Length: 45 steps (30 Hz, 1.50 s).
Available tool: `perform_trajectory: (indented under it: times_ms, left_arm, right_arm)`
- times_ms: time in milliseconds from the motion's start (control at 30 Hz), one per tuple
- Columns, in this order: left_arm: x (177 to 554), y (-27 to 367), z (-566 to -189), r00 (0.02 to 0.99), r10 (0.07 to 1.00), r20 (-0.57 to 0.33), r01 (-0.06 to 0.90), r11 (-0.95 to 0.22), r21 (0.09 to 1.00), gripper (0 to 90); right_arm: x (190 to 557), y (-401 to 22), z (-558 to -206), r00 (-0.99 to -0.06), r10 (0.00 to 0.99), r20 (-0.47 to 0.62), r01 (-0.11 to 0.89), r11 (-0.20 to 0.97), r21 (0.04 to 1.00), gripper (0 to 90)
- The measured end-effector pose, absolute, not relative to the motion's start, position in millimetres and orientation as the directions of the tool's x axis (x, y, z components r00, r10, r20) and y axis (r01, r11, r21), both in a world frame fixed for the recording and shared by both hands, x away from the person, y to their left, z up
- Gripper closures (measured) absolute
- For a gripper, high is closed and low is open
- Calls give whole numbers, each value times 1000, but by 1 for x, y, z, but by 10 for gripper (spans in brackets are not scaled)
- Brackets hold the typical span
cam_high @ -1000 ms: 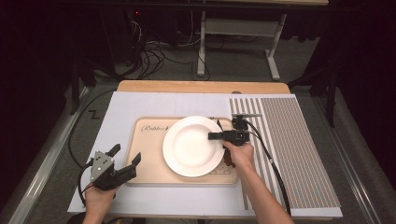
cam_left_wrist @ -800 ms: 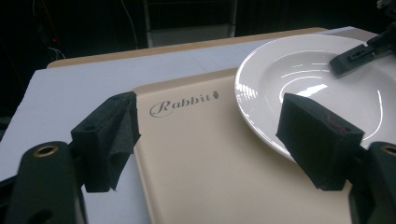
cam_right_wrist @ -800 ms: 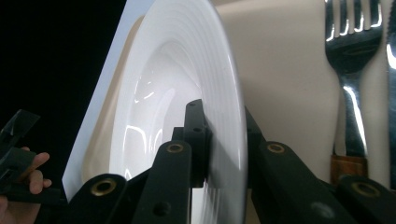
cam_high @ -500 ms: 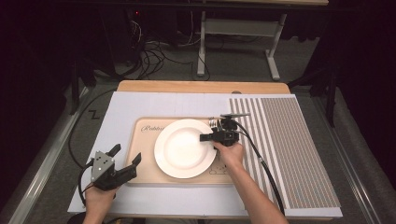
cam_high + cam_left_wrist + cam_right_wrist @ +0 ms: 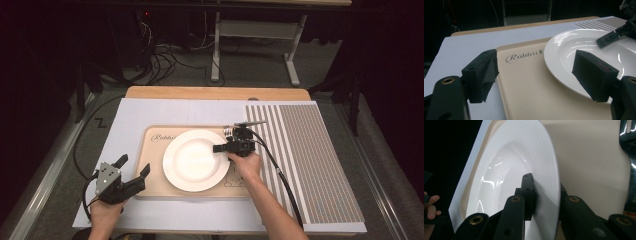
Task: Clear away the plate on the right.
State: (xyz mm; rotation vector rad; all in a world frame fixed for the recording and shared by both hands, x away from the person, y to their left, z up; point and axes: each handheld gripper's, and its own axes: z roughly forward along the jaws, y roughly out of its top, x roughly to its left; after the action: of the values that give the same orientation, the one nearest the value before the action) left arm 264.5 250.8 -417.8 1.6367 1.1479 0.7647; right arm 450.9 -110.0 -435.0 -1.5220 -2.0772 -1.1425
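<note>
The white plate [image 5: 196, 160] lies on the beige tray [image 5: 150, 170] near the middle of the desk [image 5: 135, 112], over the tray's right half. The right hand-held gripper [image 5: 218, 148] reaches in from the right and straddles the plate's right rim: in the right gripper view 1 jaw lies over the rim's upper face and the other beneath it, with the rim [image 5: 549, 185] between the 2. The jaws are narrow and have just been opening a little; whether the pads press on the rim I cannot tell. The left hand-held gripper [image 5: 134, 170] rests near the tray's near-left corner, well left of the plate, its 2 jaws wide apart and holding nothing. In the left gripper view the plate [image 5: 584, 50] lies to the far right of those jaws, on the tray [image 5: 529, 82] beside the word "Rabbit".
</note>
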Motion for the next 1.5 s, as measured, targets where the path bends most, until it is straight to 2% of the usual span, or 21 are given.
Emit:
perform_trajectory:
  times_ms: [967, 1500]
  left_arm:
    - [264, 251, -418, 353, 935, -28, 332, -97, 938, 213]
    - [265, 251, -419, 353, 935, -29, 334, -97, 937, 212]
  right_arm:
    - [454, -124, -444, -399, 660, 636, 901, 153, 406, 729]
    - [450, -136, -447, -390, 633, 668, 901, 113, 419, 651]
